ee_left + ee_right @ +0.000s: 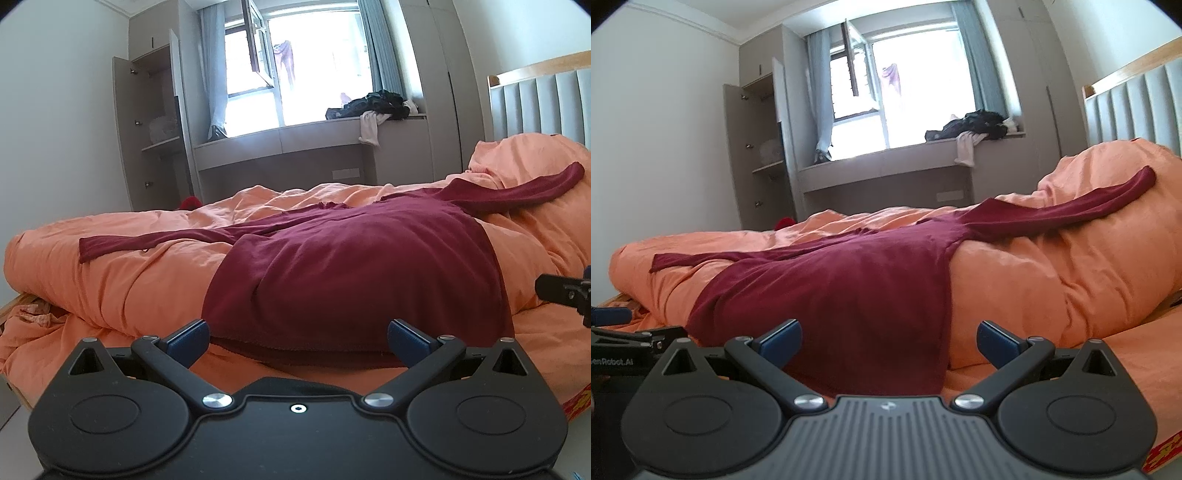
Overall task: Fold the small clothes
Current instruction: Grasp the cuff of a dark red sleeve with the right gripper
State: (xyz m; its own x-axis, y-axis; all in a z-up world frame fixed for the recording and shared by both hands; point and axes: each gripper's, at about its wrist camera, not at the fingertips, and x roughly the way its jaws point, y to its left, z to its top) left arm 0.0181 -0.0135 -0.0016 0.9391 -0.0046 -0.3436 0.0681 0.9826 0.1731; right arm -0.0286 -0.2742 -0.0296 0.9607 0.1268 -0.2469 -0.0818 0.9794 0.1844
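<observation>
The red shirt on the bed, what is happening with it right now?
A person holds a hand-held gripper in each hand, and both face a dark red long-sleeved shirt spread out on the orange duvet. Its two sleeves lie stretched out to the sides. The left hand-held gripper and the right hand-held gripper are both open, near the hem, and neither holds any cloth. No fold has been made yet. Other clothes lie in a heap on the window ledge behind.

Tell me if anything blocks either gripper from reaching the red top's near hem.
Nothing visible does. The dark red long-sleeved top lies spread on the orange duvet, its hem hanging toward both open grippers. The left gripper and right gripper face it directly, with only open air between.
</observation>
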